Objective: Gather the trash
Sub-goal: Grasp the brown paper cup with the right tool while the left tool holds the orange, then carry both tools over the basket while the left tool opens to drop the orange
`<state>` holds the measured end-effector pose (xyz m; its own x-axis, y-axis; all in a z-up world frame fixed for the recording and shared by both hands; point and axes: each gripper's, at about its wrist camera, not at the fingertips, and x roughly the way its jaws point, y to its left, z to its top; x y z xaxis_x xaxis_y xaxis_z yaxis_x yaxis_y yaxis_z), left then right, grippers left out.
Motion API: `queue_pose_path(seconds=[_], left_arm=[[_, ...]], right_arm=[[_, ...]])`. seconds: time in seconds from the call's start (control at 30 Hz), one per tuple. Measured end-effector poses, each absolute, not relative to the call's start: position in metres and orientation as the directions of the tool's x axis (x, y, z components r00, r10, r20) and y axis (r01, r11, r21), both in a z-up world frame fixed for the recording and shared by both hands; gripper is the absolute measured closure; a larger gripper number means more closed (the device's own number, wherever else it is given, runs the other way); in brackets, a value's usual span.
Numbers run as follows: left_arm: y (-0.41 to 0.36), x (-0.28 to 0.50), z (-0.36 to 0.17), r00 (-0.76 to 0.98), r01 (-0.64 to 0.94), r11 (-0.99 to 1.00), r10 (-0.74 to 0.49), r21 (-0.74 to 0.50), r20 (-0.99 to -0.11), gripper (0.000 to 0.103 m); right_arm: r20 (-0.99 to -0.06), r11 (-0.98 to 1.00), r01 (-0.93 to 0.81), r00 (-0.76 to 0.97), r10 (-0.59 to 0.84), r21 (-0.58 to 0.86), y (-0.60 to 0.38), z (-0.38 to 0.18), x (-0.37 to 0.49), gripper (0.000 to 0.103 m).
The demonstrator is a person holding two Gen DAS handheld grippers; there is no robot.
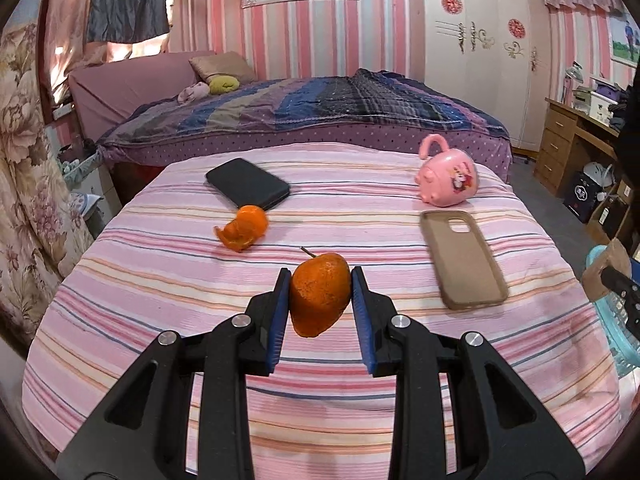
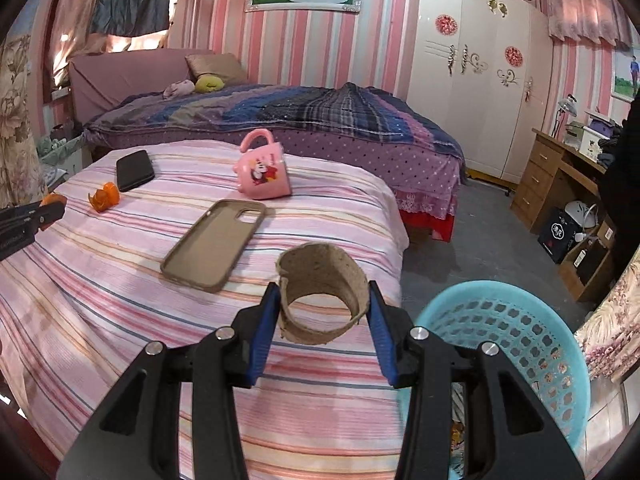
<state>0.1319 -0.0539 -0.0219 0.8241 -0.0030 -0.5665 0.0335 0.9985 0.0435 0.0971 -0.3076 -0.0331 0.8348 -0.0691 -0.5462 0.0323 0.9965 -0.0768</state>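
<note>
My left gripper [image 1: 320, 288] is shut on an orange peel piece with a stem [image 1: 318, 294], held above the pink striped cloth [image 1: 160, 300]. A second curled orange peel [image 1: 243, 227] lies on the cloth beyond it, also seen as the small peel [image 2: 105, 196] in the right wrist view. My right gripper [image 2: 323, 304] is shut on a brown cardboard ring [image 2: 322, 298], held over the cloth's right edge. Just to its right stands a light blue perforated basket [image 2: 516, 340], whose rim [image 1: 616, 312] shows at the right edge of the left wrist view.
On the cloth lie a black phone [image 1: 247, 189], a brown phone case [image 1: 464, 258] and a tipped pink mug [image 1: 448, 184]. Behind is a bed with a purple plaid cover [image 1: 320, 108]. A wooden desk [image 2: 560, 176] and boxes stand at the right.
</note>
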Motion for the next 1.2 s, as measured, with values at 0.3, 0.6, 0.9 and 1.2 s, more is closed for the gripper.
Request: queue_pose_path(seconds=[0.3, 0.6, 0.9, 1.2], left_arm=[[-0.124, 0.137, -0.024, 0.823, 0.126, 0.989, -0.063, 0.072, -0.565, 0.074], [-0.222, 0.139, -0.025, 0.793, 0.274, 0.962, -0.216, 0.017, -0.57, 0.074], [-0.313, 0.124, -0.037, 0.735, 0.437, 0.9, -0.35, 0.01, -0.581, 0.074], [-0.373, 0.116, -0.046, 0.69, 0.534, 0.845, -0.422, 0.02, -0.588, 0.074]], right_arm=[[-0.546, 0.984, 0.176, 0.821, -0.163, -0.029, -0.378, -0.036, 0.092, 0.06], [-0.575, 0.954, 0.292, 0.77, -0.276, -0.067, -0.442, -0.043, 0.087, 0.059], [-0.6, 0.927, 0.366, 0.726, -0.337, -0.078, -0.496, -0.054, 0.076, 0.06], [-0.585, 0.897, 0.442, 0.721, -0.371, -0.023, -0.531, -0.057, 0.057, 0.06]])
